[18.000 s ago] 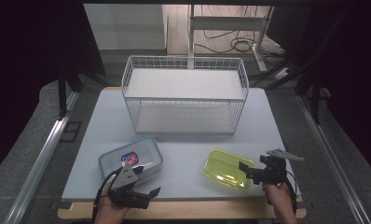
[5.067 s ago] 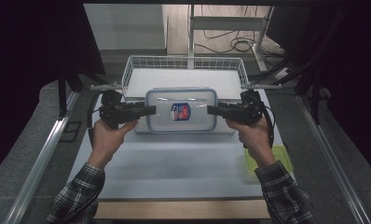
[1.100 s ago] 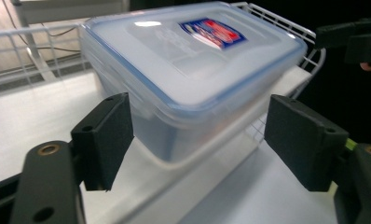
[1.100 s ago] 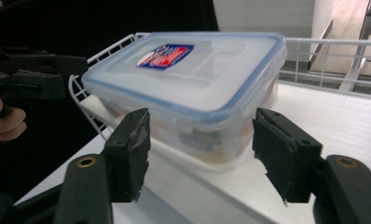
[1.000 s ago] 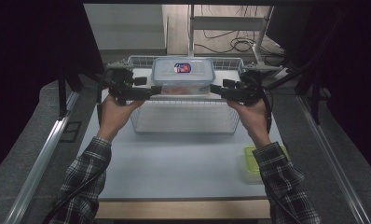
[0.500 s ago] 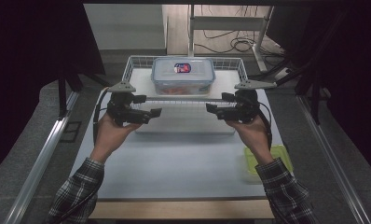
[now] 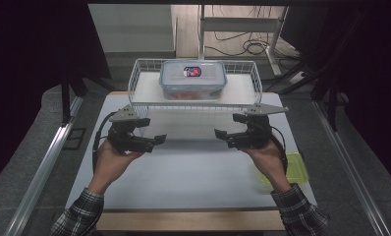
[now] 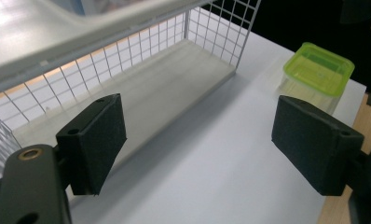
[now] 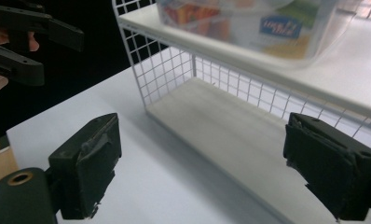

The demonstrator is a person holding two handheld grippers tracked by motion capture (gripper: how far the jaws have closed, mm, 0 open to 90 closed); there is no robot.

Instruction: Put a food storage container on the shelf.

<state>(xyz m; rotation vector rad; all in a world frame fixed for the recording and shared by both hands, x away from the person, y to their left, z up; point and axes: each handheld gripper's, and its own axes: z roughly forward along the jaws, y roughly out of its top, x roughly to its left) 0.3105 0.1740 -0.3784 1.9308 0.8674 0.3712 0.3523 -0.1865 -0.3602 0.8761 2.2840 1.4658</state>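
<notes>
Hand-held grippers, left (image 7: 156, 140) & right (image 7: 222, 133), both wide open w/ nothing held, since clear box (image 7: 193, 78) sits far atop wire rack (image 7: 144, 88).

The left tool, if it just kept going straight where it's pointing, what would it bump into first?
Probably the white wire rack, at its lower shelf: the left tool points open and empty that way. The green-lidded box sits off to one side. Depth is hard to judge.

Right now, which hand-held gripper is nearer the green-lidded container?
Right. The right hand-held gripper hangs just above and left of the green-lidded container at the table's near right edge; the left hand-held gripper is across the table.
</notes>
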